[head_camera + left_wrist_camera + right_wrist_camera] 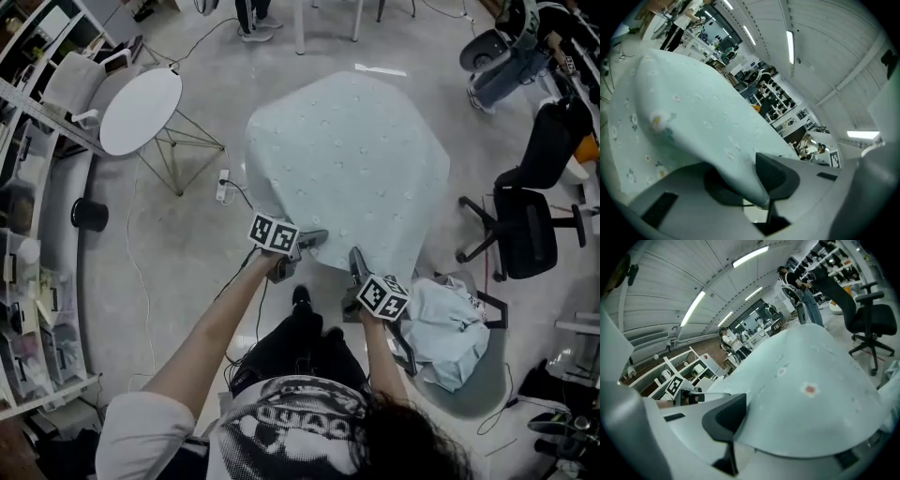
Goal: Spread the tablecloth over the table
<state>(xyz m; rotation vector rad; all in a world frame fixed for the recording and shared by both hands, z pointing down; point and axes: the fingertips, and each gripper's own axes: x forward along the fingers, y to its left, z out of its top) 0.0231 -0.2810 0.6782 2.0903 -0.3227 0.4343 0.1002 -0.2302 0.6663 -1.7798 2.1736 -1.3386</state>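
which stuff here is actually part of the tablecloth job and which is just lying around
In the job:
- pale blue flowered tablecloth
- left gripper, clamped on its near edge
- right gripper, clamped on the same edge

Just lying about:
- white round side table
- black office chair
- crumpled pale cloth
- white power strip

Overhead head view, close gripper views share tablecloth (347, 169).

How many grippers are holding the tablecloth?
2. The left gripper pinches the near edge of the tablecloth on the left; the right gripper pinches it just to the right. Neither is hidden.
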